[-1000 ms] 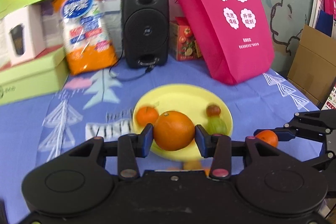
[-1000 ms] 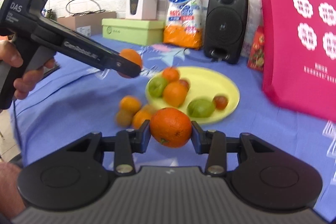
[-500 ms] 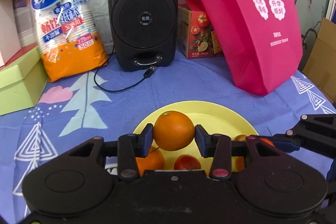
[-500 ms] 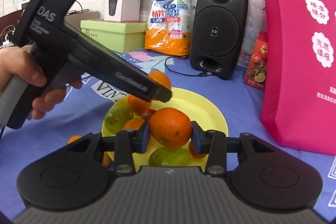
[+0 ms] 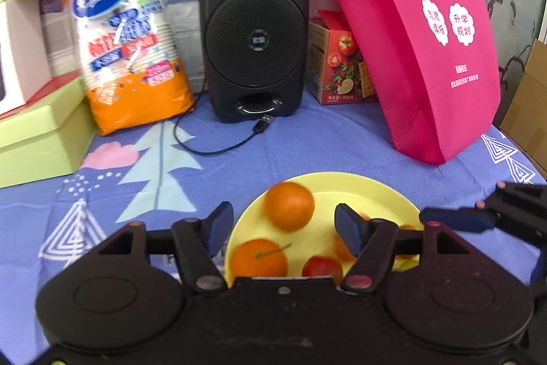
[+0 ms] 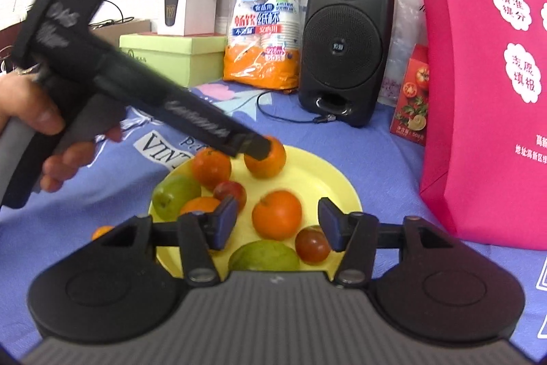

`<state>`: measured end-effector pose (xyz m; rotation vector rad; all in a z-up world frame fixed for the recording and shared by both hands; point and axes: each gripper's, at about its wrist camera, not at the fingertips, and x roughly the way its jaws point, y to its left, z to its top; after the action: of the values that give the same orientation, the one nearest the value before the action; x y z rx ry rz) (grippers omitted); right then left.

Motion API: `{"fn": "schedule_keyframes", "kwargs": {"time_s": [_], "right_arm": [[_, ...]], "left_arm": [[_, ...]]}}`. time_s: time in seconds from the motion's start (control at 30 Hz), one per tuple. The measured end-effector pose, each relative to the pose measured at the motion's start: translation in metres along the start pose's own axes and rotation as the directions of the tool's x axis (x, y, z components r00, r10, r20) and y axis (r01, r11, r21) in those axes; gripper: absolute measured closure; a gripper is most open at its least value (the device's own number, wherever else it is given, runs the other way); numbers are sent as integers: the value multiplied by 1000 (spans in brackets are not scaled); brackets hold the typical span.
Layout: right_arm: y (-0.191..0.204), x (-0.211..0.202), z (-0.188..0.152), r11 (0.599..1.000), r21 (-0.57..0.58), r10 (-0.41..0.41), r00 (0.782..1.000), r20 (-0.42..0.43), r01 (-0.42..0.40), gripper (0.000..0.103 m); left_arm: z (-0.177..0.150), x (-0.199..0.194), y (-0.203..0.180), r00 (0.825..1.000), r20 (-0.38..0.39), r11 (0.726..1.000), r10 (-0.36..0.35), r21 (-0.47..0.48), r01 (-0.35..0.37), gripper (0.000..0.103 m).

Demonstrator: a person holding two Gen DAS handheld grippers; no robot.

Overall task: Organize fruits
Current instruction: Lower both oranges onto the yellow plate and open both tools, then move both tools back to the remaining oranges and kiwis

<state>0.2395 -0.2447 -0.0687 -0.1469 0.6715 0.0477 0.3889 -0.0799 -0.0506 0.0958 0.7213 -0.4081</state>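
**Two oranges let go over the yellow plate**

In the left wrist view, an orange [image 5: 290, 206] sits between the pads of the left gripper [image 5: 284, 226] with a clear gap on both sides; the jaws are opening and no longer press on it. It is blurred, over the far part of the yellow plate [image 5: 383, 190]. In the right wrist view, a second orange [image 6: 277, 214] lies between the pads of the right gripper [image 6: 277, 224], also free of both pads as those jaws open, above the middle of the plate.

Around it on the plate lie more fruit: an orange with a stem [image 6: 211, 165] at the far left, a small red fruit [image 6: 230, 192] beside it, a green fruit [image 6: 176, 197] at the left edge, another green fruit [image 6: 265, 257] at the near edge, and a dark red fruit [image 6: 311, 245] to its right. A small orange [image 6: 102, 231] lies off the plate on the blue tablecloth [image 6: 383, 153].

A hand [image 6: 41, 129] holds the left gripper's handle. Behind the plate stand a black speaker [image 5: 254, 29], a pink bag [image 5: 420, 33], a pack of paper cups [image 5: 131, 36] and a green box [image 5: 37, 132]
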Motion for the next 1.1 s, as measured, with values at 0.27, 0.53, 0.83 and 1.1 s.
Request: {"fn": "schedule_keyframes", "kwargs": {"time_s": [0.27,0.53,0.83,1.1], "right_arm": [[12,-26,-12,1000,4,16,1000,10,-16,51],[32,-56,-43,998,51,37,999,-5,-37,51],[67,-68,-67,993,11,115,992,-47,-115,51],[83,-54,-68,993,-39,111,990,-83,-114,52]], "left_arm": [[-42,-56,14,999,32,999,35,-31,-34,37],[-95,-85,27,999,-2,994,41,-102,-41,37],[-134,-101,24,1000,-7,990,25,-138,-26,37],[-144,-100,9,999,-21,997,50,-50,-51,34]]}}
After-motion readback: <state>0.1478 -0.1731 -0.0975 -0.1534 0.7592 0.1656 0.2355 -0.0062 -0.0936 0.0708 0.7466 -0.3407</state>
